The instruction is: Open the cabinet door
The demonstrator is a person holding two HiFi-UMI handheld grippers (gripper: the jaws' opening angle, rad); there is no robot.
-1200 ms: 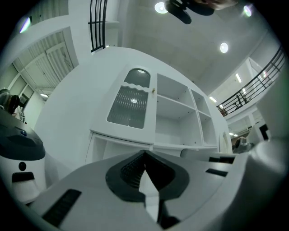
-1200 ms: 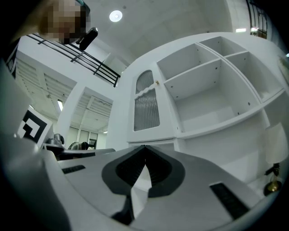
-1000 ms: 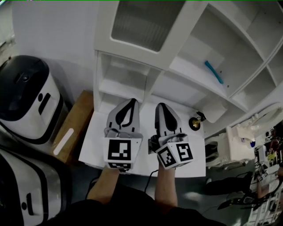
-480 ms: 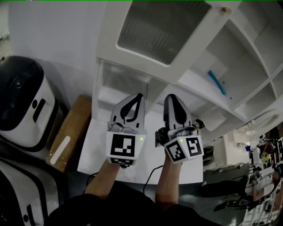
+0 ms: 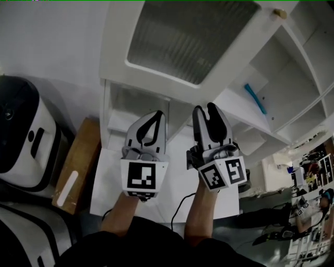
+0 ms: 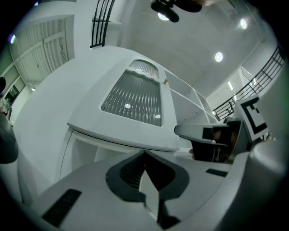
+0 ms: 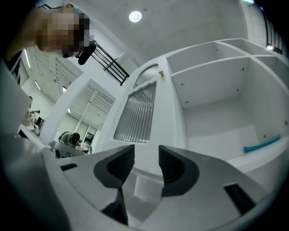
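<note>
The white cabinet door (image 5: 190,36) with a ribbed glass panel stands swung out, and its small brass knob (image 5: 281,12) is at the free edge. Bare shelves (image 5: 292,78) show to its right. Both grippers hover side by side below the door, touching nothing. My left gripper (image 5: 156,116) is shut and empty; its tips meet in the left gripper view (image 6: 144,155) under the door (image 6: 133,92). The jaws of my right gripper (image 5: 206,109) are opening with nothing between them. In the right gripper view (image 7: 146,155) they point at the door (image 7: 137,113), below the knob (image 7: 160,73).
A teal tool (image 5: 254,98) lies on a middle shelf, also in the right gripper view (image 7: 264,143). A black-and-white appliance (image 5: 21,130) and a cardboard box (image 5: 75,161) stand at the left. A white tabletop (image 5: 172,180) lies under the grippers. Cluttered racks (image 5: 313,177) fill the lower right.
Both grippers have risen toward the cabinet door, which now fills more of the head view. The right gripper's jaws, shut before, now stand apart. The left stays shut.
</note>
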